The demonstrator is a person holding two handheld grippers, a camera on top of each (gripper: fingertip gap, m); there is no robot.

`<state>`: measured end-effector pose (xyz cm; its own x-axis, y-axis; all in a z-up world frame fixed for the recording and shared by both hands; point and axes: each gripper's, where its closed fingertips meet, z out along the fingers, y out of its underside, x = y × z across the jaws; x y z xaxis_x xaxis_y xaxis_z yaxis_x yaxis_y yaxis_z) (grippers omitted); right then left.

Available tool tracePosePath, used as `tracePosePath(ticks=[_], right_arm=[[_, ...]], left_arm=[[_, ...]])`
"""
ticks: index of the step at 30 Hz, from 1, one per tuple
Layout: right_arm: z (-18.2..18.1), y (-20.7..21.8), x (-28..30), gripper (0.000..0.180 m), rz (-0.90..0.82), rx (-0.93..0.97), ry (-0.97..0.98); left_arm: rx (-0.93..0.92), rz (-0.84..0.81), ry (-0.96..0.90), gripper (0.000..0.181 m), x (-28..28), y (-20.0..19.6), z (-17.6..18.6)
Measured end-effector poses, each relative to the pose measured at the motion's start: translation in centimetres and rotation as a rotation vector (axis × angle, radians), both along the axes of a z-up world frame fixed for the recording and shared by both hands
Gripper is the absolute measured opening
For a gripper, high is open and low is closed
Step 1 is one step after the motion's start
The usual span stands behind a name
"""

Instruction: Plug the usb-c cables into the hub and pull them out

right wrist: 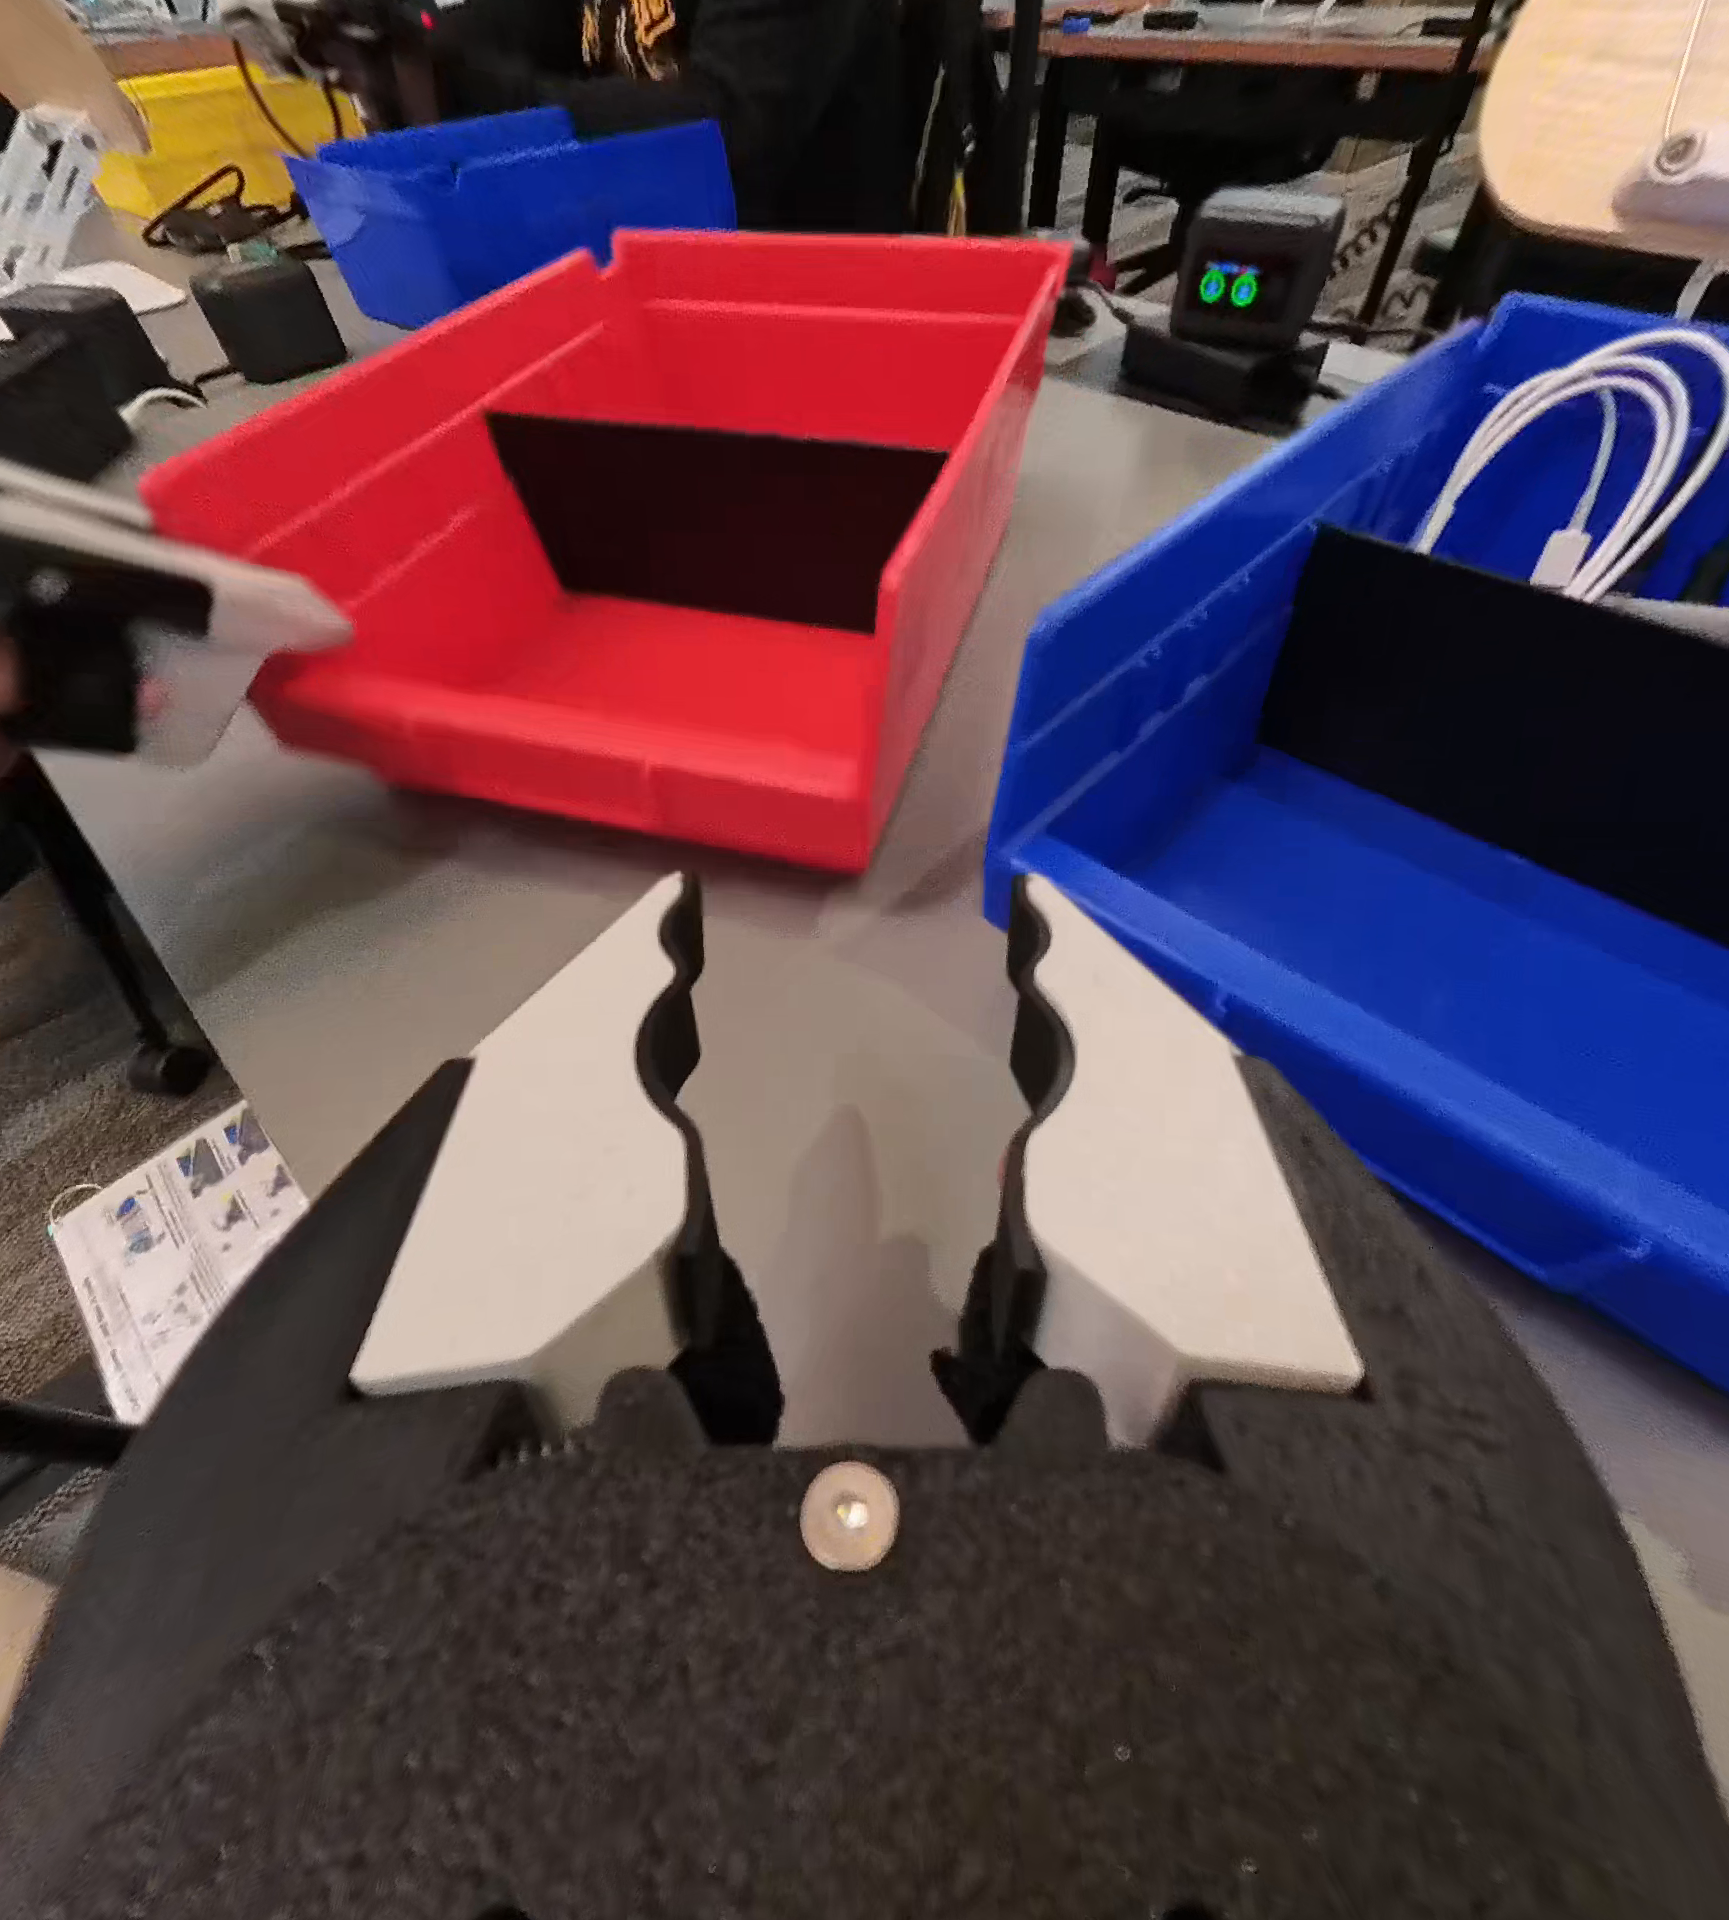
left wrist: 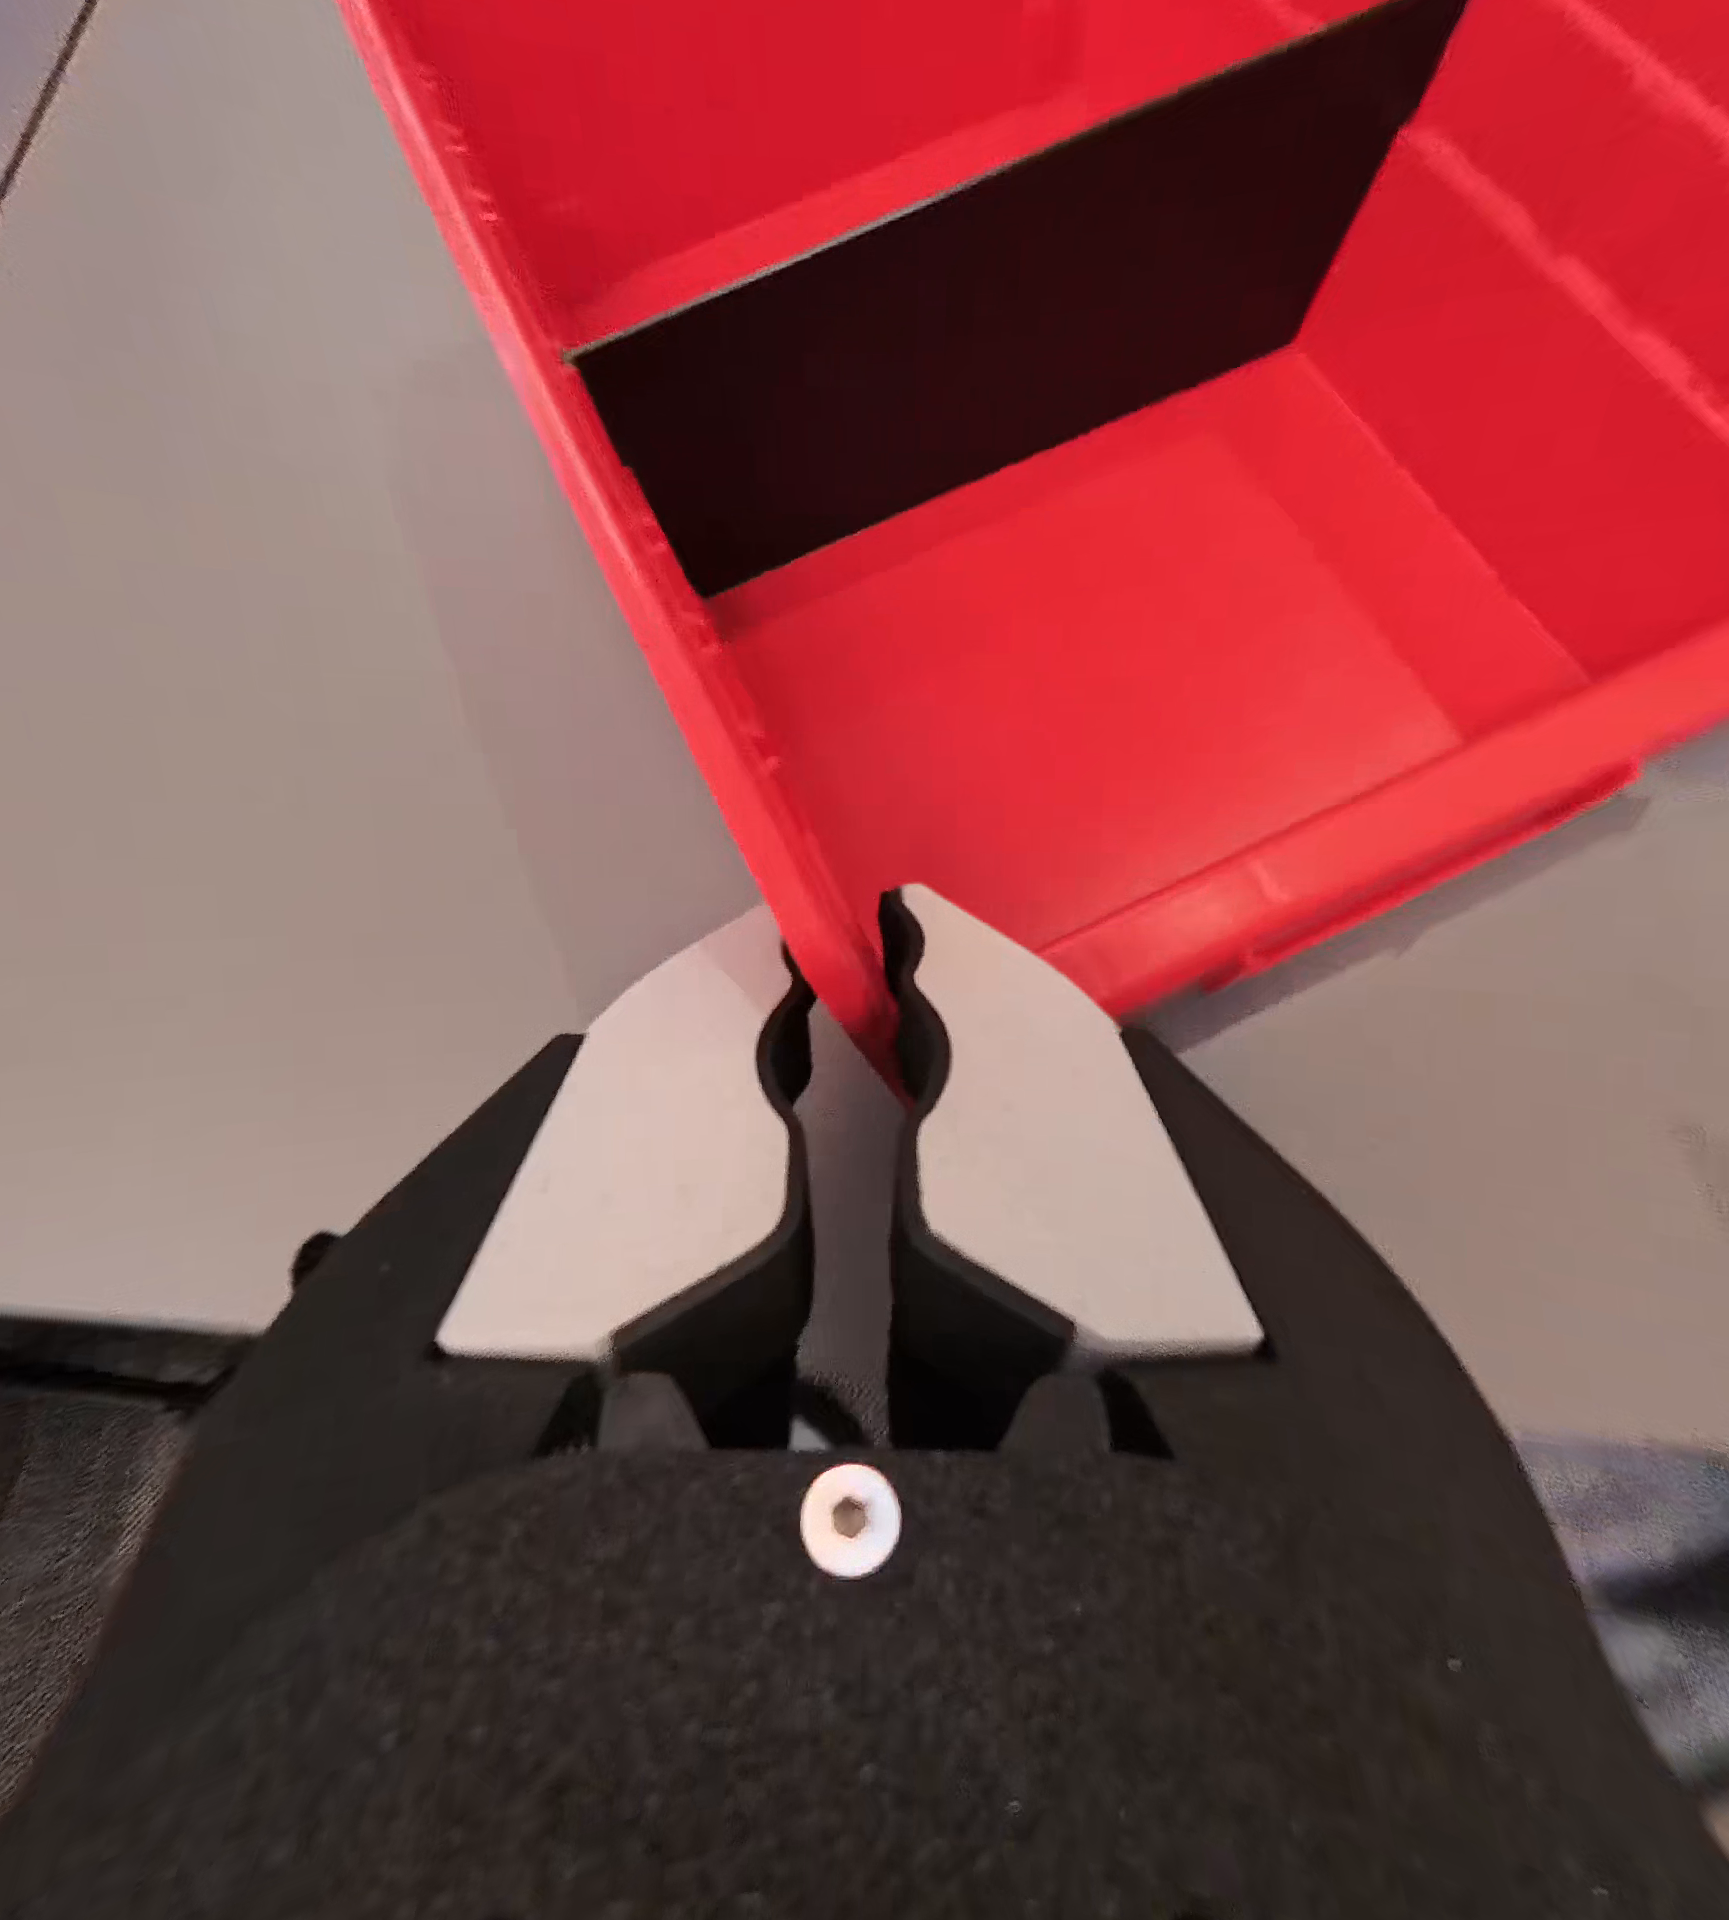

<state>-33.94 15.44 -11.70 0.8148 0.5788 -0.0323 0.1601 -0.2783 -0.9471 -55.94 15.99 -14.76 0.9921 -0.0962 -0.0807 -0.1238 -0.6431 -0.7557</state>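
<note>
Here the left gripper (left wrist: 847,971) is clenched on the near corner wall of the one red bin (left wrist: 1099,665), a finger on either side; the right gripper (right wrist: 852,914) hangs spread wide over the grey table (right wrist: 486,935), grasping nothing; of three blue bins, the nearest (right wrist: 1411,997) holds white cables (right wrist: 1608,436); each near bin has one black divider (right wrist: 725,520).

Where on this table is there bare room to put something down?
Free: the grey table before the red bin, the strip between it and the blue bin, and both bins' front compartments. Crowded: the blue bin's back compartment, holding white cables, and the cluttered far-left edge.
</note>
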Motion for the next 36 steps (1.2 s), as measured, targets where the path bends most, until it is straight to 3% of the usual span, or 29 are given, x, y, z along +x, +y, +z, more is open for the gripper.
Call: tracePosePath(ticks=[4,6,7,8,9,13,16,22,28,32,36], right_arm=[[-0.9,-0.4,-1.6,0.059,0.009,-0.024,-0.040],[-2.0,-0.8,-1.9,0.050,0.006,-0.030,-0.064],[-2.6,-0.9,-1.8,0.039,-0.004,-0.033,-0.075],[-3.0,-0.9,-1.3,0.011,-0.042,-0.041,-0.092],[-2.8,-1.1,-0.9,0.006,-0.069,-0.035,-0.098],[-2.1,-1.8,-0.2,0.004,-0.057,-0.024,-0.090],[1.0,-1.8,0.9,0.004,-0.069,0.062,-0.052],[11.0,-0.7,6.6,0.004,-0.201,0.314,-0.018],[20.7,0.7,19.5,0.001,-0.446,0.491,-0.036],[22.4,1.9,29.5,0.001,-0.621,0.469,-0.099],[19.0,2.8,39.7,0.001,-0.762,0.369,-0.124]], left_arm=[[-0.003,-0.039,0.075,0.011,1.7,-5.2,0.0],[0.012,-0.052,0.091,0.010,2.6,-7.2,0.0],[0.022,-0.052,0.099,0.010,3.0,-8.0,0.1],[0.037,-0.046,0.106,0.010,3.4,-8.7,0.2],[0.051,-0.031,0.121,0.010,3.7,-9.2,0.3],[0.158,0.019,0.187,0.009,4.7,-10.6,2.2],[0.285,0.023,0.190,0.009,6.0,-10.7,5.2],[0.534,-0.085,0.219,0.010,11.4,-7.3,14.1],[0.647,-0.328,0.123,0.013,23.9,-1.8,20.6],[0.649,-0.439,0.053,0.011,33.8,2.0,22.0],[0.598,-0.513,0.027,0.009,43.8,5.0,18.8]])
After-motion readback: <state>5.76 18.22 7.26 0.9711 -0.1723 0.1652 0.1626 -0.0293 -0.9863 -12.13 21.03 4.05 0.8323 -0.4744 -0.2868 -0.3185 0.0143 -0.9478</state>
